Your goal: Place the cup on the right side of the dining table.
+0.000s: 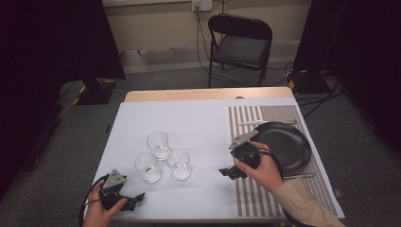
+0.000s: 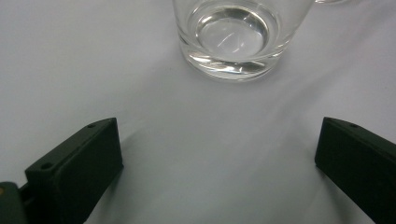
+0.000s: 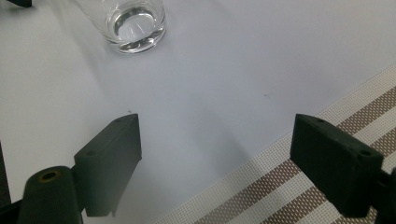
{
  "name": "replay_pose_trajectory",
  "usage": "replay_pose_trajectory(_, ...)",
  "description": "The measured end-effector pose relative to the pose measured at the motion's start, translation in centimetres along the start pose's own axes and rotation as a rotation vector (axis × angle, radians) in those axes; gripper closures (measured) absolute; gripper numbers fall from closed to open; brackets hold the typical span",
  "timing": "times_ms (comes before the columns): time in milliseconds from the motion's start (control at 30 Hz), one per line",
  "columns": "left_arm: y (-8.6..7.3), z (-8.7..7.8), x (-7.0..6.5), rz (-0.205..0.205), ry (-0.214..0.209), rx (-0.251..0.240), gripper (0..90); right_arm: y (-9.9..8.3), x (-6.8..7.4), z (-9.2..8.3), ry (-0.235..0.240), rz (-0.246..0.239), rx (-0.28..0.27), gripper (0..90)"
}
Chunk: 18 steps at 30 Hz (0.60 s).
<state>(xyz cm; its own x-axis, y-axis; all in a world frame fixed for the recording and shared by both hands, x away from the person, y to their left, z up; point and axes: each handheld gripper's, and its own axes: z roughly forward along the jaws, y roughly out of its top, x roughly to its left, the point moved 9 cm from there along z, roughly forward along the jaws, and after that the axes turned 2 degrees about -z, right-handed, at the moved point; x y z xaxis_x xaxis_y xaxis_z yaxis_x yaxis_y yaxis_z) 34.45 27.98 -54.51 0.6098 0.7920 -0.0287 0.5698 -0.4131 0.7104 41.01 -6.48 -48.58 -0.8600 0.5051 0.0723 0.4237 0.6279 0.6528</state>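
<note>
Both grippers' fingers [image 2: 74, 168] wide apart, empty.

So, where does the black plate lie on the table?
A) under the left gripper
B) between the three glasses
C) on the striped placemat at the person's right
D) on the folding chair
C: in the high view the black plate rests on the striped placemat, right of the three glasses.

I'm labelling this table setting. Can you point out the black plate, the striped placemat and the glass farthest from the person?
black plate [image 1: 288, 142]: high view, bare centre.
striped placemat [image 1: 246, 194]: high view, near left stripes.
farthest glass [image 1: 157, 145]: high view, its bowl.
</note>
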Motion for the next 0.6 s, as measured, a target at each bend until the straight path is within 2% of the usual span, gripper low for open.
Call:
replay_pose_trajectory(500,0.0,0.0,0.0,0.000,0.000,0.000,0.0,1.2,0.4,0.4,0.011,-0.021,0.006,15.7)
replay_pose_trajectory(600,0.0,0.0,0.0,-0.002,0.000,-0.001,0.0,1.4,0.7,0.6,0.025,-0.010,0.003,15.7)
